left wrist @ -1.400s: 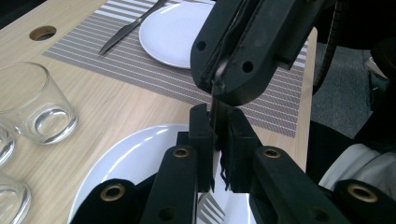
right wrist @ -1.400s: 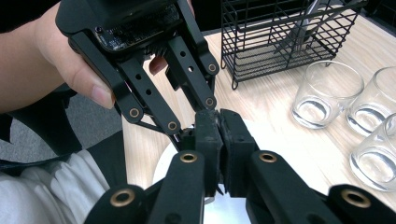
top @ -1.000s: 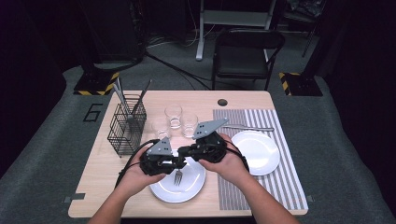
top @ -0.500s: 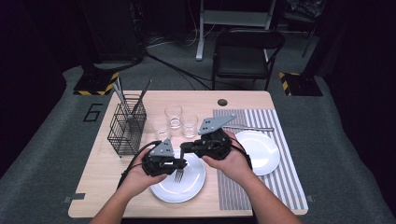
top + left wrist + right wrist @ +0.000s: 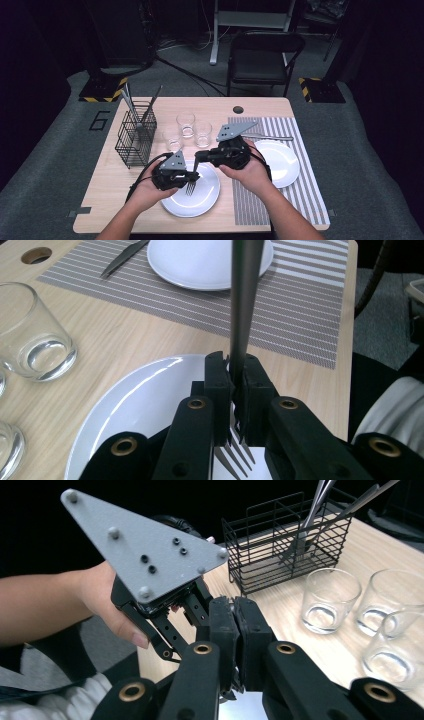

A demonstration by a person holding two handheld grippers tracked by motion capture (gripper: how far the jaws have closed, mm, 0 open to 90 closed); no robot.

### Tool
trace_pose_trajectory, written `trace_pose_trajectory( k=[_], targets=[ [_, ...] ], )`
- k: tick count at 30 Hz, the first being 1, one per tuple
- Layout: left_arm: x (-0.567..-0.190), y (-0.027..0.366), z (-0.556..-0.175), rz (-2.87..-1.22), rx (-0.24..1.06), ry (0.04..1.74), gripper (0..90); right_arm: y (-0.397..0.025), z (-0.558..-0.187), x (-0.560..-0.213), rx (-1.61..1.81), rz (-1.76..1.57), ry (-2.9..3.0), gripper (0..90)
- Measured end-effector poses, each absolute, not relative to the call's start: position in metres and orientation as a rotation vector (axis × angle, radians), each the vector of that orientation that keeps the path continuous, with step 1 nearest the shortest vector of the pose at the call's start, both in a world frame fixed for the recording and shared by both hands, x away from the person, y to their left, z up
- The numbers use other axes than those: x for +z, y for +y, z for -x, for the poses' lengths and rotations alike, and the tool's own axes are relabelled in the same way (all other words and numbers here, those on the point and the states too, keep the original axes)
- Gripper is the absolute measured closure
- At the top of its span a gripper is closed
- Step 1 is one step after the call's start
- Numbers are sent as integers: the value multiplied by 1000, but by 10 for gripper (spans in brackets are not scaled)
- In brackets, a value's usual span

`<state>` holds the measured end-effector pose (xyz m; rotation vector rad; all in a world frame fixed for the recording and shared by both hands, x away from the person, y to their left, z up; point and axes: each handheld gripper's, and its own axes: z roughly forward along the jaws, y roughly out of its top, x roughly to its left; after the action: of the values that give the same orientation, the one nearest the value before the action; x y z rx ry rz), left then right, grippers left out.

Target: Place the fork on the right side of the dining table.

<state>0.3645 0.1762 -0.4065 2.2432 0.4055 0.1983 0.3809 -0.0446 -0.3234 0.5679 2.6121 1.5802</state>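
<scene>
Wooden table, striped placemat, dark room

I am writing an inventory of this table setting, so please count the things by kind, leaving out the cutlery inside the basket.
White plates: 2
Clear glasses: 3
Fork, held in the left gripper: 1
Knife: 1
Black wire basket: 1
Striped placemat: 1
Total: 9

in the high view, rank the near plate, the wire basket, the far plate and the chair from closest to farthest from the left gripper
From the left gripper:
1. Near plate, right beneath it.
2. Wire basket, up-left.
3. Far plate, right, on the striped mat.
4. Chair, beyond the table.
</scene>
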Motion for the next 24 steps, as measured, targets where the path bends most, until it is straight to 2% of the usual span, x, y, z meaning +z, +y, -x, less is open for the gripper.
trace_pose_trajectory(
  k=[24],
  targets=[
    [-402,178,-362,-2294,195,347,868,-49,-388,-328,1616,-589,2670,835]
  ],
)
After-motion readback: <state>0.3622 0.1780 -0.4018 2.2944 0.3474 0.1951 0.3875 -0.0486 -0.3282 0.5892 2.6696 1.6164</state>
